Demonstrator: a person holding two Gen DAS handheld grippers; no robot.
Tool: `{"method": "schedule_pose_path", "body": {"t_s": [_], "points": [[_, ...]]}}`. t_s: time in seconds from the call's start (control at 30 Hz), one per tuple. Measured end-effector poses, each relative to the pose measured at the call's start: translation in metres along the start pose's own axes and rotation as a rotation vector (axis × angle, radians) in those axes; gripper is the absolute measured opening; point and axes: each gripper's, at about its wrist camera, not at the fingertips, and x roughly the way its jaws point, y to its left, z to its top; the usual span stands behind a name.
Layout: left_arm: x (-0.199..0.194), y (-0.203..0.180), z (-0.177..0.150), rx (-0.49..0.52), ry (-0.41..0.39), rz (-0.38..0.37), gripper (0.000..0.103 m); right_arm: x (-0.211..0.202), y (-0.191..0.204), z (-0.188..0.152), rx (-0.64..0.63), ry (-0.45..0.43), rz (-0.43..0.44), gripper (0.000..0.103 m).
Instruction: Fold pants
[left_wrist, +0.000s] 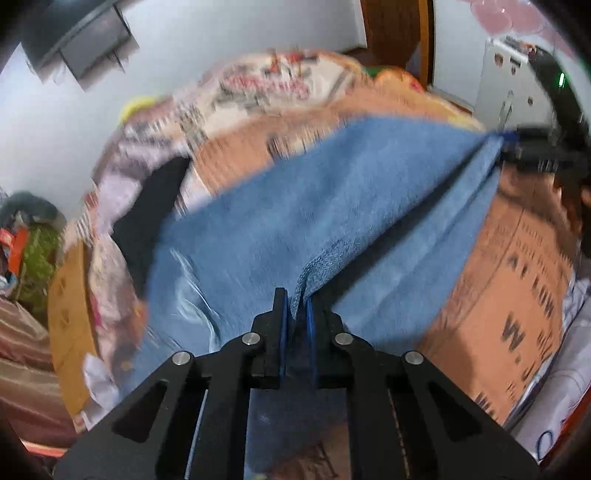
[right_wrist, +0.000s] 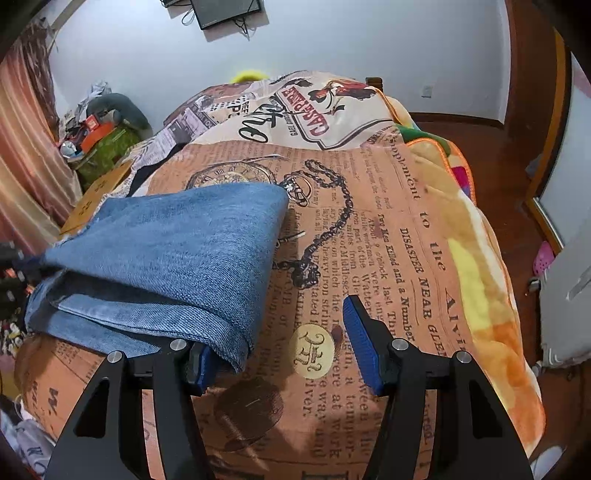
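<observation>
Hand-held gripper on the left (left_wrist: 295, 306) was pinched on a raised edge of the folded blue pants (left_wrist: 288, 221), which lay on the newspaper-print bedspread (right_wrist: 369, 258). Right hand-held gripper (right_wrist: 280, 347) stood spread, one pad under the near fold and nothing clamped. Judgement: the right should clamp that fold so both corners travel level across the bedspread.

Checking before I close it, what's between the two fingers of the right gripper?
Only bare newspaper-print bedspread shows inside the right gripper in the right wrist view. The folded jeans lie against the near finger's outer side, not in the gap.
</observation>
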Motion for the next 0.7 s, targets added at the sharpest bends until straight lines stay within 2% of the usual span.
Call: {"method": "schedule_pose_path", "body": {"t_s": [0.1,0.17,0.27,0.33,0.4,0.53,0.7], "points": [[0.001,-0.008,-0.010,0.012,-0.037,0.037,0.011,-0.002,0.001,-0.002,-0.003,0.020,-0.004,0.055],[-0.001,-0.007,-0.011,-0.018,-0.037,0.044,0.015,-0.004,0.003,-0.004,-0.016,0.044,-0.005,0.058],[-0.007,0.005,-0.015,-0.084,-0.030,0.028,0.034,-0.014,0.007,-0.009,-0.044,0.082,0.014,0.058],[-0.017,0.019,-0.018,-0.135,-0.028,-0.004,0.056,-0.023,0.010,-0.012,-0.063,0.082,0.029,0.058],[-0.029,0.033,-0.019,-0.181,-0.053,-0.045,0.058,-0.035,0.016,-0.012,-0.081,0.066,0.039,0.058],[-0.054,0.058,-0.010,-0.248,-0.125,-0.034,0.059,-0.052,0.027,0.002,-0.100,-0.011,0.060,0.058],[-0.046,0.078,0.017,-0.308,-0.155,-0.018,0.059,-0.041,0.047,0.033,-0.117,-0.074,0.101,0.058]]}}
